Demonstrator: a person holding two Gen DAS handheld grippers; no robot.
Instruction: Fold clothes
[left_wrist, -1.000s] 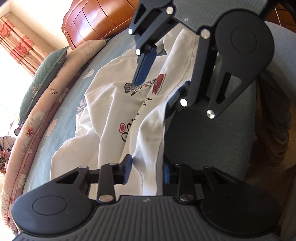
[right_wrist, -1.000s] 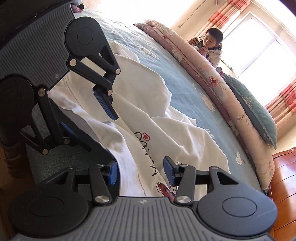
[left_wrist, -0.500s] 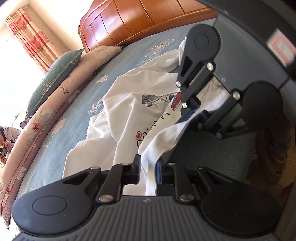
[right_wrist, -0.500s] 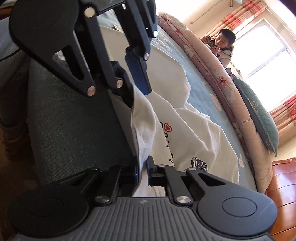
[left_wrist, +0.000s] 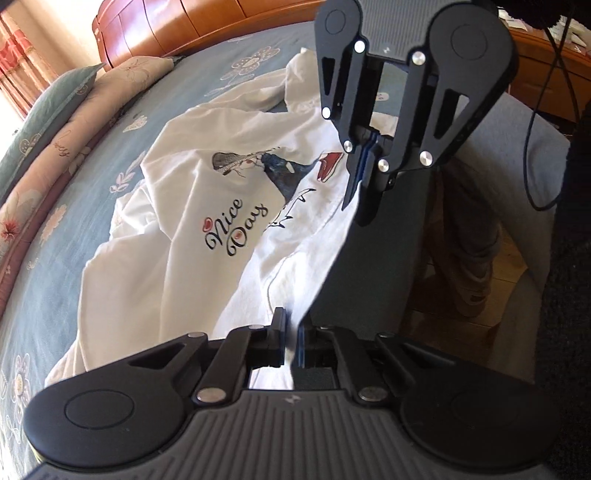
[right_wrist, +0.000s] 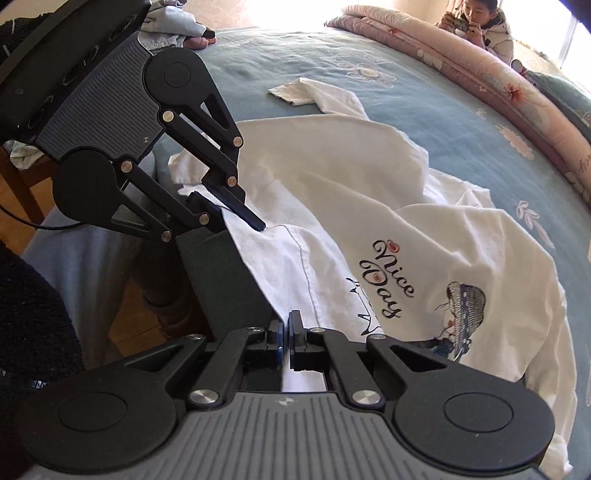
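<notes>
Left view: left gripper pinched nearly closed on the hem of the white shirt, cloth visible between the fingers; right gripper clamped on the same edge farther along, hem taut between them. The shirt lies rumpled on the blue bed, print up, near edge at the mattress side. Right view: right gripper closed on the hem with a slit of fabric showing; left gripper grips the edge beyond. Step in hand, judged — hem grasped at two points, fold not yet made. Next move calls for lifting both grips together and carrying the hem toward the collar — keeping tension even.
</notes>
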